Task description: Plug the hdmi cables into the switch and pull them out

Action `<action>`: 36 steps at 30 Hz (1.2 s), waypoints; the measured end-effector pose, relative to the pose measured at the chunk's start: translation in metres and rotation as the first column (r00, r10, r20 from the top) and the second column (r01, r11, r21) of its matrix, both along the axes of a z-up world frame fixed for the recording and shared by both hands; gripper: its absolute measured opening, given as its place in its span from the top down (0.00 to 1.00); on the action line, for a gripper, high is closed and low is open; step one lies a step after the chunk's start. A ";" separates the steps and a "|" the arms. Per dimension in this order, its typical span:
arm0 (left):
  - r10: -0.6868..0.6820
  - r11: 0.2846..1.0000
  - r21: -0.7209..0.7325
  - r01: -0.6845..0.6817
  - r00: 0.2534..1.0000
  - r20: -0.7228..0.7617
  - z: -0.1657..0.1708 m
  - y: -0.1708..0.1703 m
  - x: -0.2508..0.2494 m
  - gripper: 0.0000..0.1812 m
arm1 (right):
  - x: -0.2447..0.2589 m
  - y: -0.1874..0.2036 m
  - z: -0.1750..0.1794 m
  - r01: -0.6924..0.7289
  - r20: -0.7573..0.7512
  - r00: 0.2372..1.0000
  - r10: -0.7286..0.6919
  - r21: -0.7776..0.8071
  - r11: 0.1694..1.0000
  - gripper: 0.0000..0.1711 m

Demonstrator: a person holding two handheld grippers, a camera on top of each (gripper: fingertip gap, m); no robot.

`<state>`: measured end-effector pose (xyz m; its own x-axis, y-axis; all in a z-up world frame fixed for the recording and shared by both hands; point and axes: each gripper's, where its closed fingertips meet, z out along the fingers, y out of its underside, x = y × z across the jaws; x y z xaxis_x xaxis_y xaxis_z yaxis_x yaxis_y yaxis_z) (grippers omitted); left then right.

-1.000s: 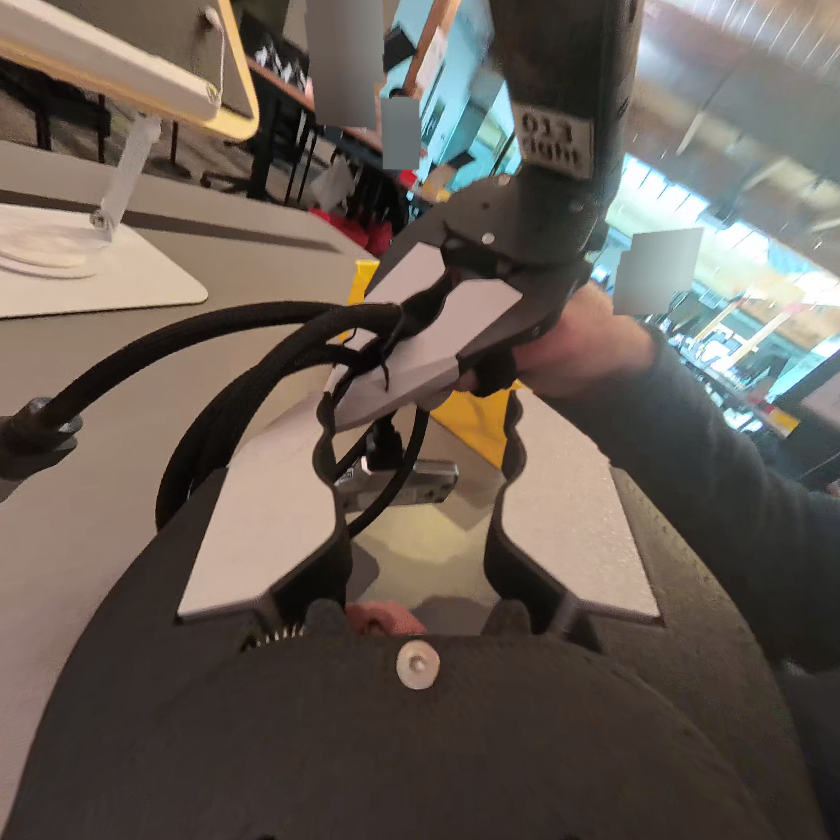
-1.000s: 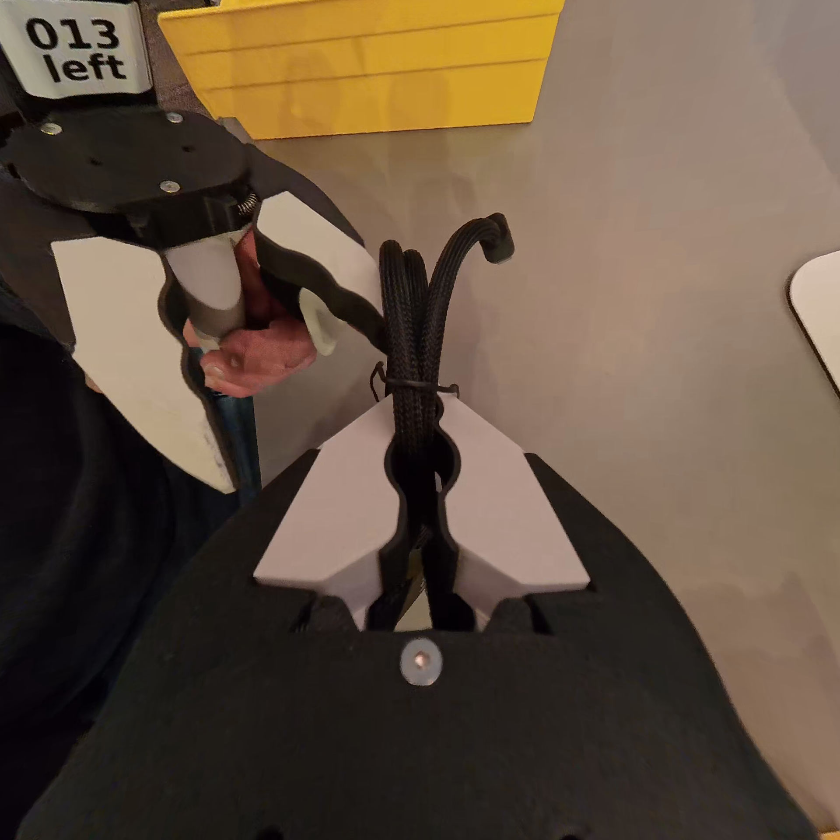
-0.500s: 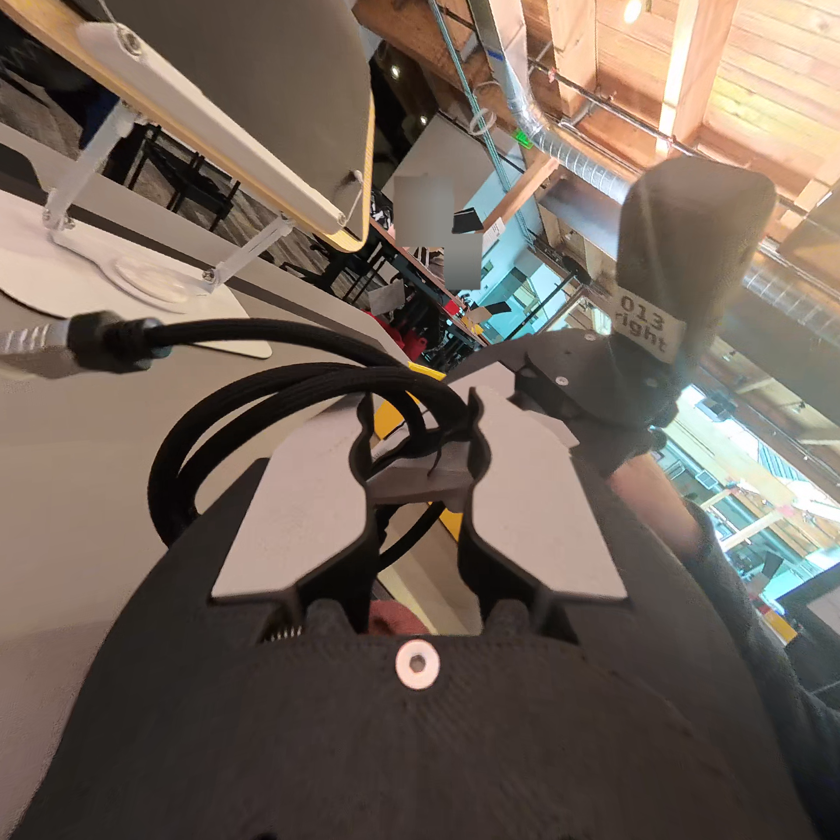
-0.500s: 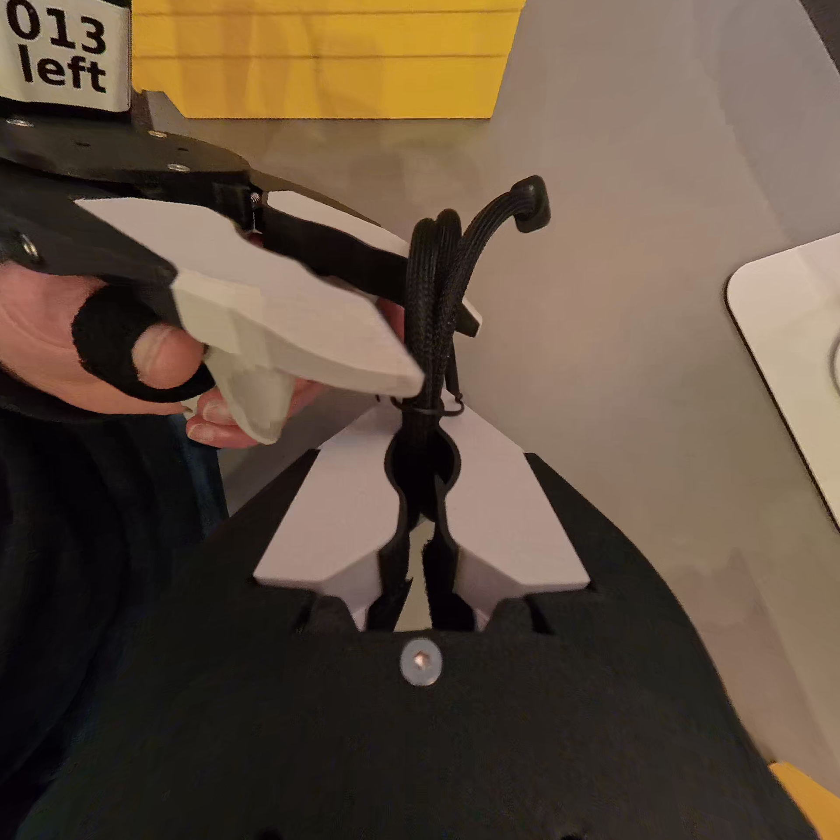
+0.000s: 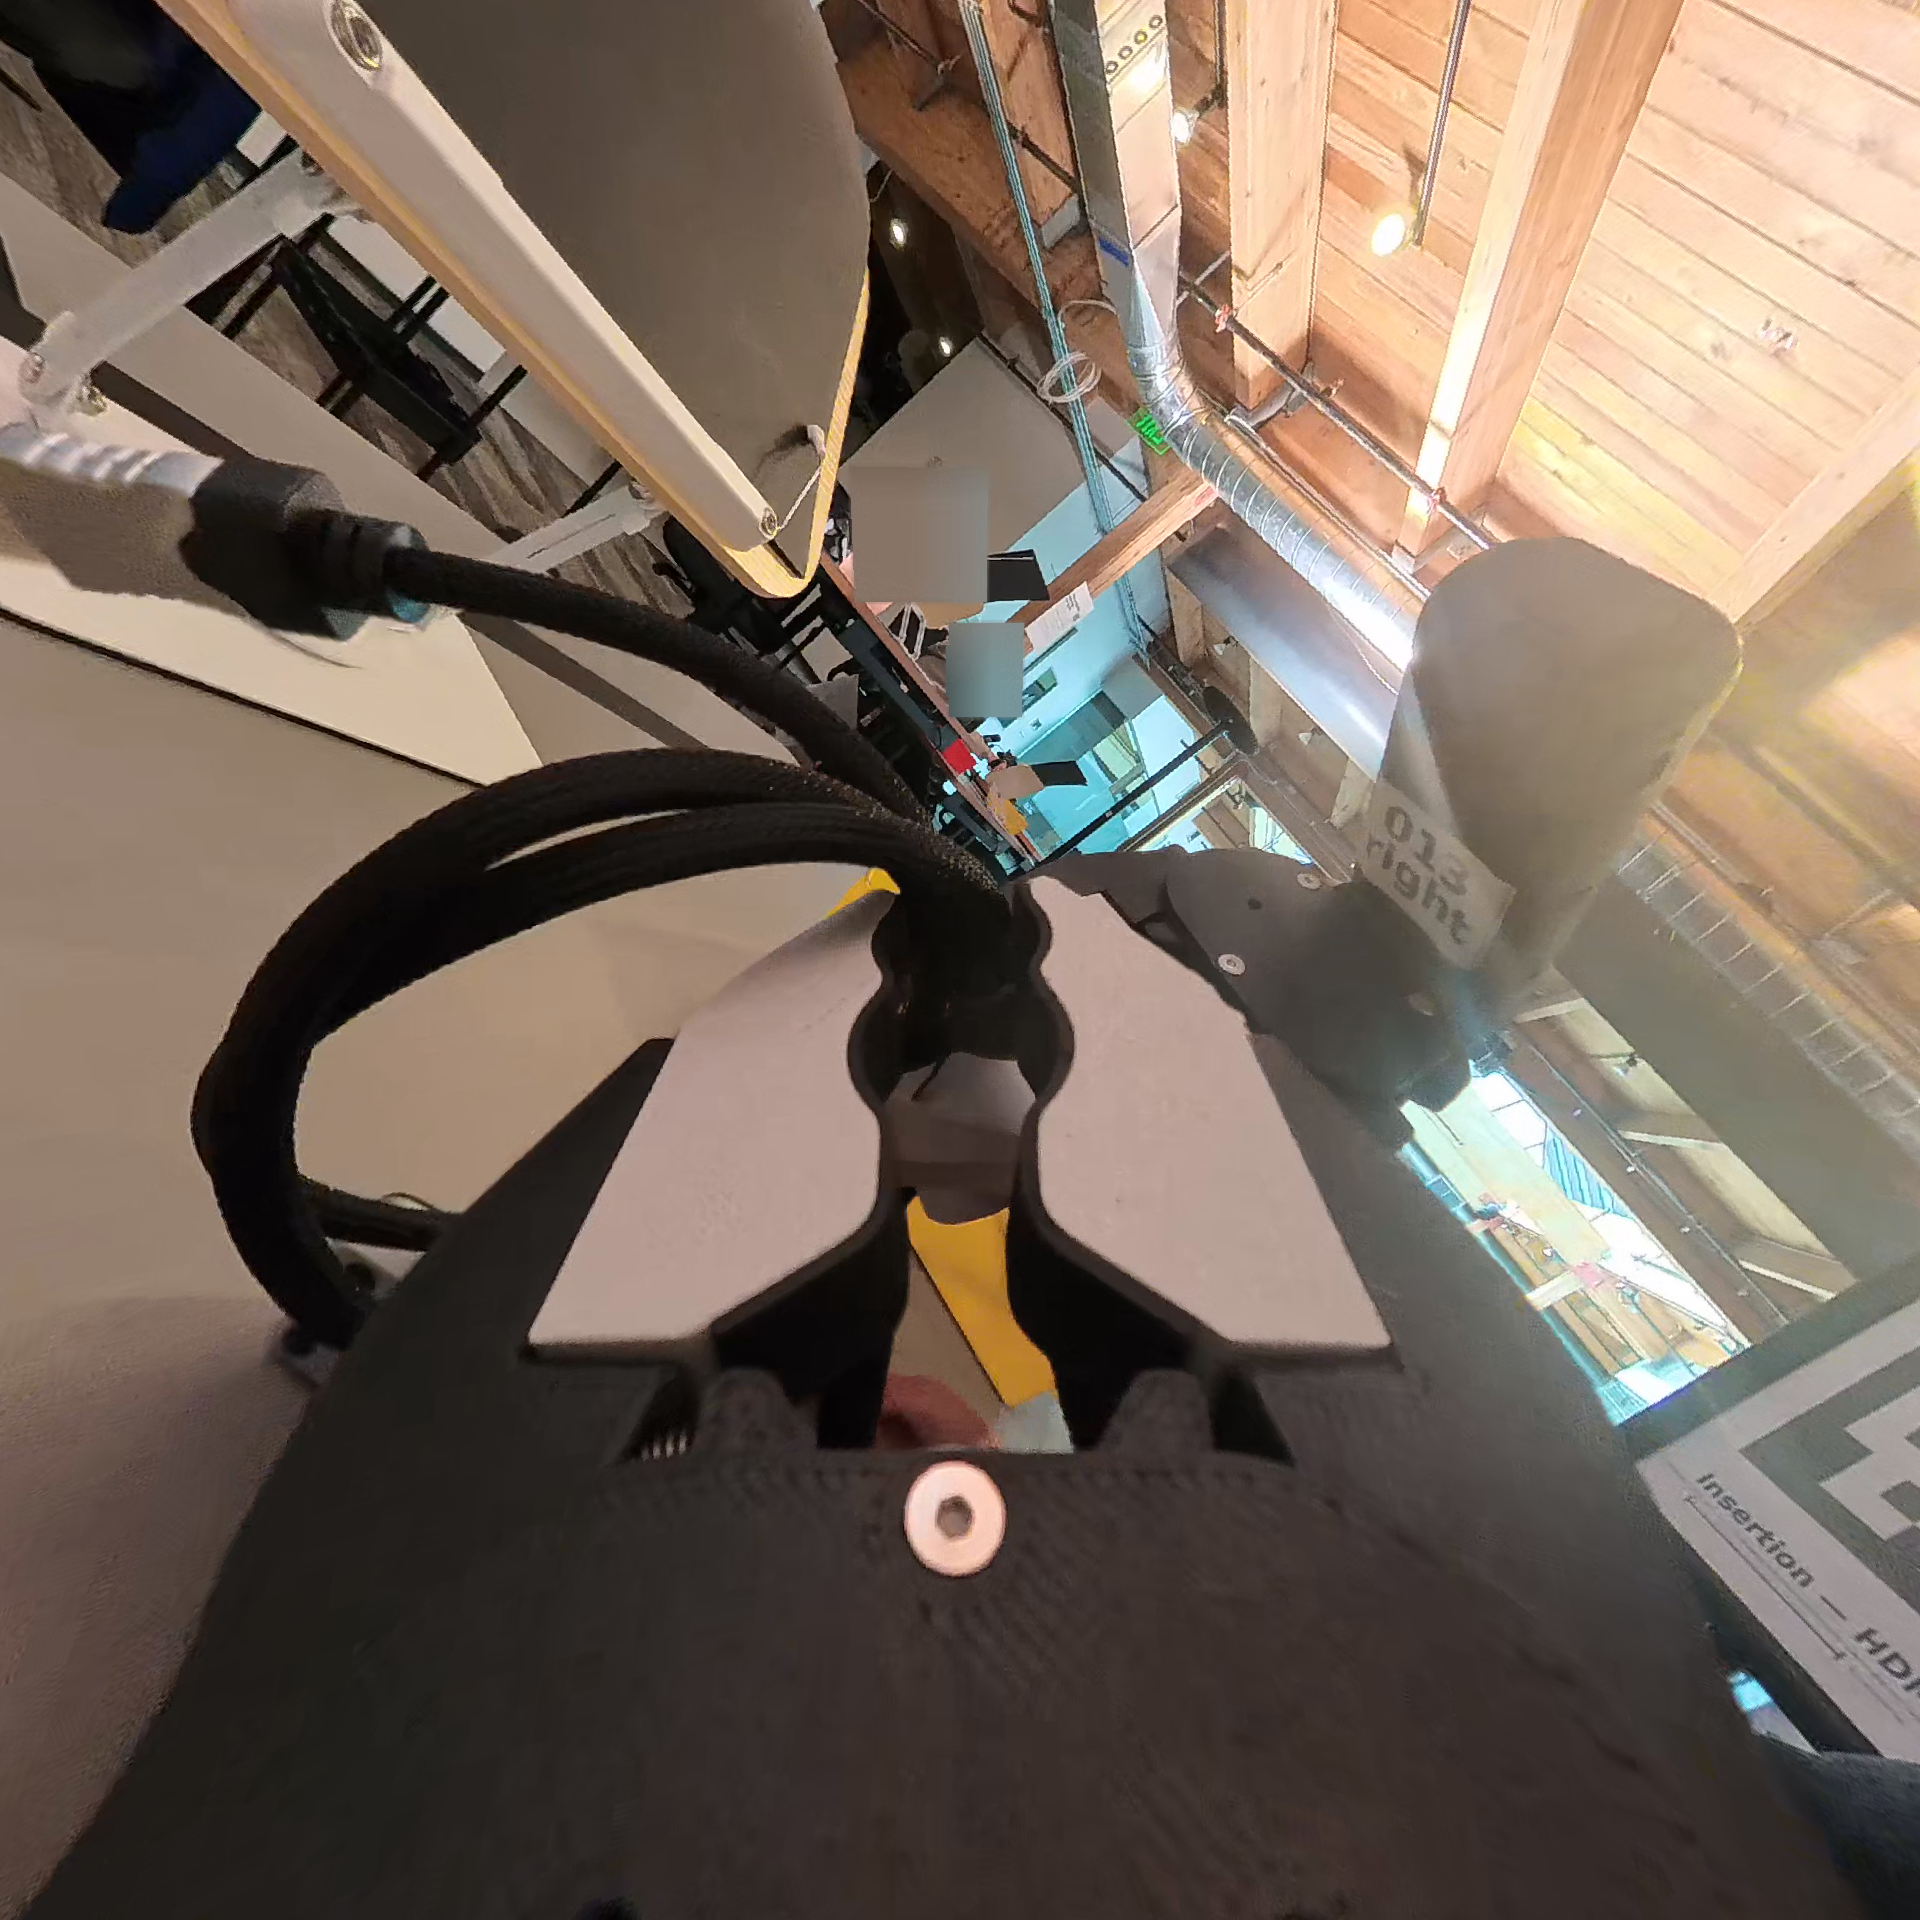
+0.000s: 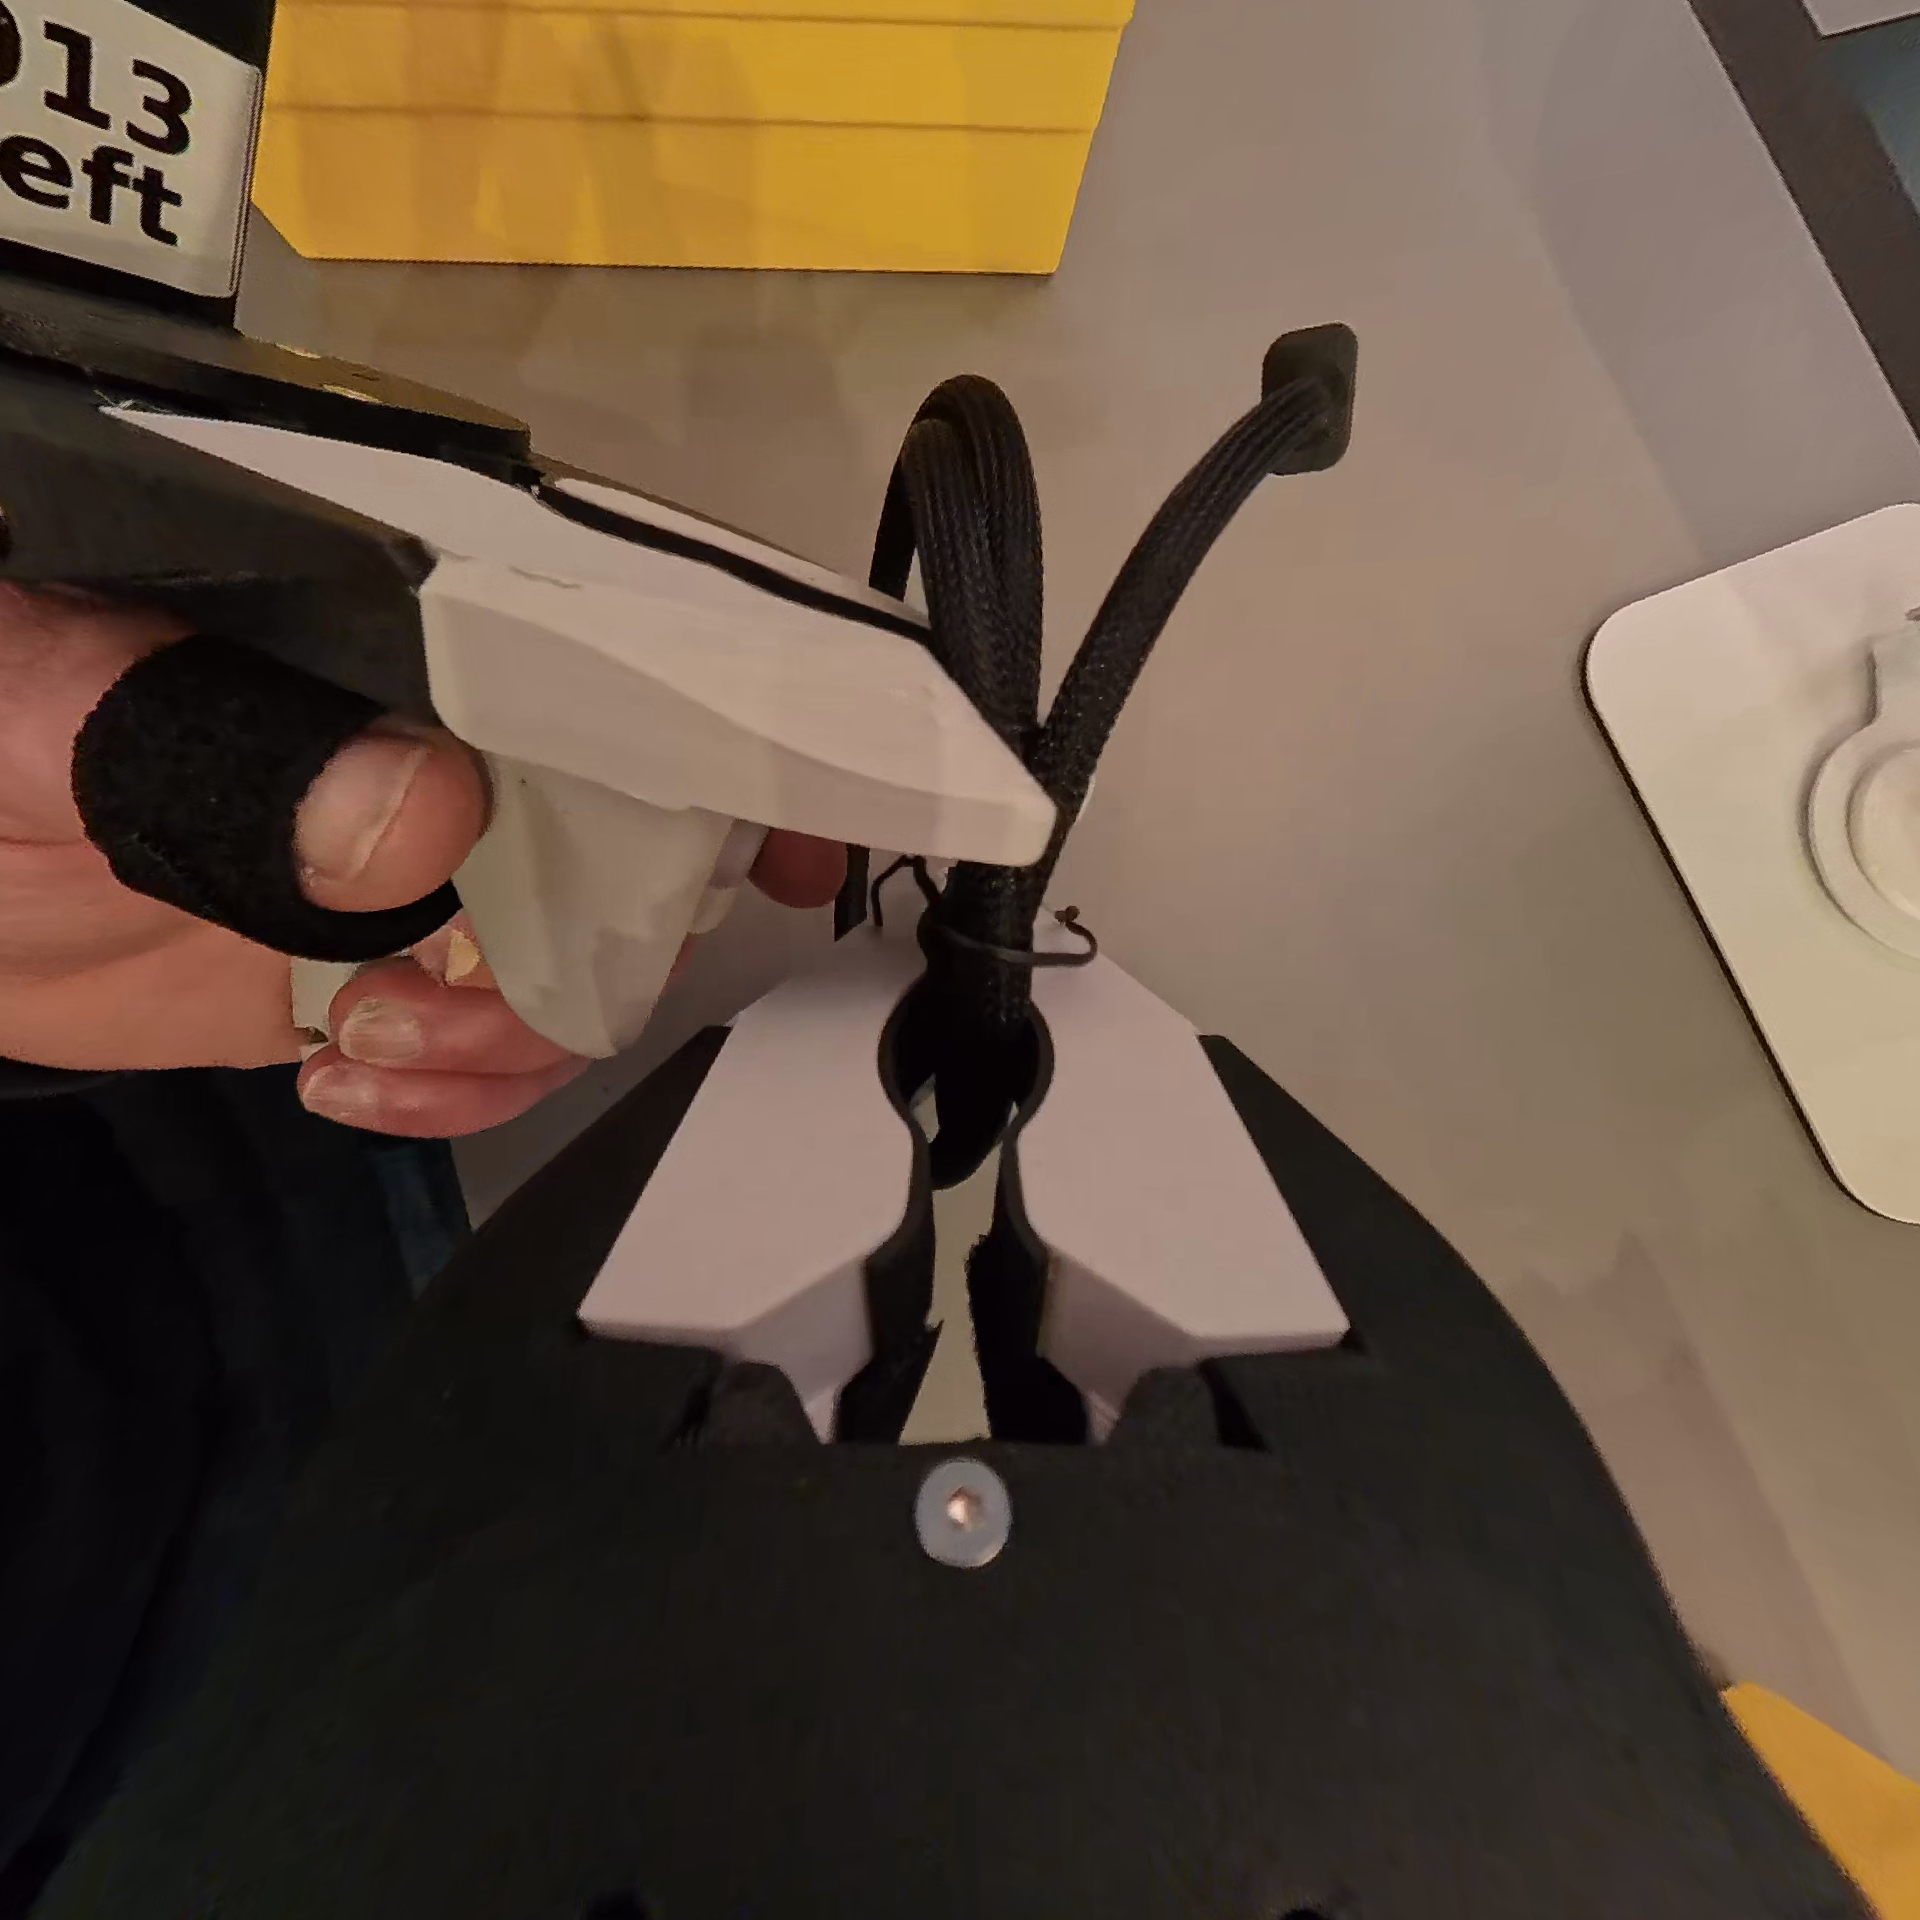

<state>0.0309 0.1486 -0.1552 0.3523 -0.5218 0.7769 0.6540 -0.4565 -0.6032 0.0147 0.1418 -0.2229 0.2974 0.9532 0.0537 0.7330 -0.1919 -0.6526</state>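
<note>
A bundle of black braided HDMI cable (image 6: 987, 582) is tied with a thin black tie. My right gripper (image 6: 966, 987) is shut on the bundle just below the tie. My left gripper (image 6: 1039, 821) comes in from the left and pinches the same bundle just above it. In the left wrist view the left gripper (image 5: 956, 935) is shut on the cable (image 5: 436, 935), which loops off to the left. One plug (image 5: 156, 520) hangs free at the upper left and also shows in the right wrist view (image 6: 1309, 395). The switch is hidden.
A yellow bin (image 6: 675, 135) stands at the far edge of the grey table (image 6: 1351, 935). A white base plate (image 6: 1766, 831) of a stand lies to the right, with its tilted board (image 5: 623, 260) overhead. A printed card (image 5: 1818, 1507) lies at the lower right. Spacing between my two grippers at the tips: around 6 centimeters.
My left gripper went from open beside the cable to shut on the bundle just above my right gripper, and its view tilted up. The free plug end swung higher. My right gripper kept its grip.
</note>
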 end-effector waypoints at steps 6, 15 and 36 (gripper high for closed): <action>-0.004 1.000 0.019 0.004 1.000 -0.006 -0.001 0.001 -0.001 0.84 | -0.003 -0.005 -0.001 -0.026 0.017 1.000 0.026 0.009 1.000 1.00; -0.008 1.000 0.023 0.008 1.000 -0.011 0.000 0.000 -0.003 0.91 | -0.006 -0.008 -0.002 -0.029 0.022 0.999 0.029 -0.005 1.000 1.00; -0.056 0.989 -0.122 0.080 0.981 0.187 -0.005 -0.006 -0.006 0.95 | 0.006 -0.022 -0.016 -0.154 0.175 0.967 0.187 -0.183 0.971 0.87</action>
<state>0.0248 0.1430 -0.1602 0.1656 -0.4319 0.8866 0.7124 -0.5693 -0.4104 0.0212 0.1198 -0.2388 0.1293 0.9891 -0.0706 0.8714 -0.1473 -0.4679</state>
